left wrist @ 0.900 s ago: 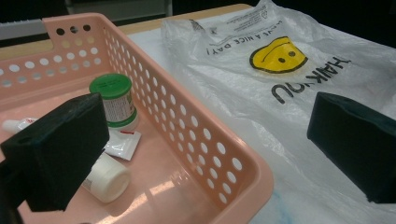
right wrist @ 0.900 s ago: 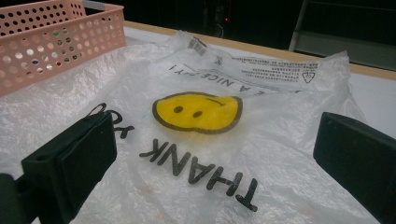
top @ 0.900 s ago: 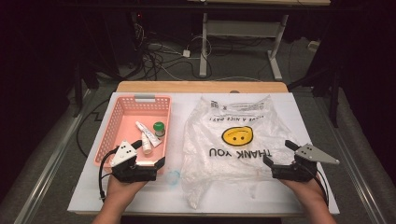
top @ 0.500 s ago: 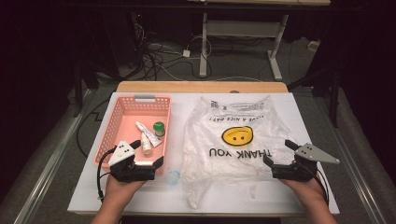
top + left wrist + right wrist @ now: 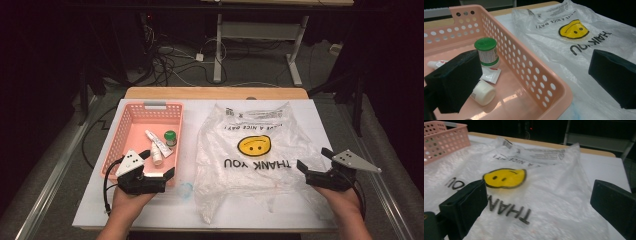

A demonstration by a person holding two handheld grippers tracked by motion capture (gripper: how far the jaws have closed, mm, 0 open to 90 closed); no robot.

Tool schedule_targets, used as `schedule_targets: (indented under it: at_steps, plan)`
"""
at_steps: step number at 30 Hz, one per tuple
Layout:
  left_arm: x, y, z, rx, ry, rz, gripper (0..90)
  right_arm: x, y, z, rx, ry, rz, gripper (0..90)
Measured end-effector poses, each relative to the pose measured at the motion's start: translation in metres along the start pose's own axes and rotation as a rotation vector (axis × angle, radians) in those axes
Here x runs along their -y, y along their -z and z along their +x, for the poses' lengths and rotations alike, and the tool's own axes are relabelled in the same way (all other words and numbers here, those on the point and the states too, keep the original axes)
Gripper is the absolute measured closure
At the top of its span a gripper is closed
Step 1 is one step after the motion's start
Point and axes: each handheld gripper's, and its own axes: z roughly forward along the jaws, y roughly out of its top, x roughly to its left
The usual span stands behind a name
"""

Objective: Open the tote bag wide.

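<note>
Pink plastic, perforated all round, makes up the basket [image 5: 131, 131] that sits on the white worktop [image 5: 310, 115], and the left claw [image 5: 156, 165] hovers at its near right corner with both jaws spread wide and nothing between them. One jaw hangs over the basket's floor, the other out over the edge of the thin clear plastic bag [image 5: 260, 170] lying flat to that claw's right. Just ahead of the left claw, inside the basket, lie three small things: a green-capped bottle [image 5: 486, 52] standing upright, a white bottle [image 5: 482, 93] on its side nearest the jaw, and a white tube [image 5: 489, 75] flat between them, touching or nearly so.

The right claw [image 5: 314, 161] waits at the bag's far side, likewise fully spread and empty, with the yellow smiley print [image 5: 504, 178] ahead of it and slightly to its left.

To my eye this is the very start of packing: nothing is gripped yet, and the bag, as far as I can see, holds nothing. Next, I'd guess, the left claw must dip into the basket and close on one bottle, while the right pinches a single layer of the bag's mouth; that film looks slippery and apt to bunch.
</note>
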Motion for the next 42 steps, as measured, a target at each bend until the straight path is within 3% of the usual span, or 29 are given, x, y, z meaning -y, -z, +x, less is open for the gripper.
schedule_targets:
  at_steps: [6,14,20,28,32,34,36,38,40,42]
  plan:
    - [0.000,0.000,-0.001,0.001,-0.006,0.003,0.0,0.010,0.001,-0.028,0.063,-0.046,0.052,7.9]
    - [0.000,-0.001,-0.001,0.002,-0.008,0.005,0.0,0.024,-0.001,-0.054,0.100,-0.119,0.131,18.1]
    - [0.001,-0.003,-0.002,0.004,-0.012,0.014,0.0,0.034,-0.014,-0.067,0.099,-0.170,0.239,21.0]
    - [0.001,-0.004,-0.003,0.008,-0.017,0.022,0.0,0.036,-0.023,-0.067,0.097,-0.200,0.328,27.7]
    - [0.000,-0.004,-0.004,0.007,-0.019,0.030,0.0,0.035,-0.025,-0.066,0.095,-0.178,0.357,30.6]
    - [0.000,-0.003,-0.003,0.001,-0.014,0.035,0.0,0.036,-0.025,-0.062,0.096,-0.146,0.360,42.6]
    - [-0.005,-0.004,-0.002,-0.029,-0.016,0.071,0.0,0.036,-0.026,-0.058,0.094,-0.097,0.362,47.7]
    - [-0.006,-0.003,0.000,-0.032,-0.020,0.076,0.0,0.035,-0.028,-0.052,0.114,-0.049,0.375,53.9]
    - [-0.006,0.000,0.001,-0.041,-0.019,0.060,0.0,0.035,-0.027,-0.051,0.094,-0.039,0.368,61.2]
    - [-0.006,0.002,0.004,-0.013,0.011,0.065,0.0,0.035,-0.027,-0.050,0.083,-0.034,0.366,69.9]
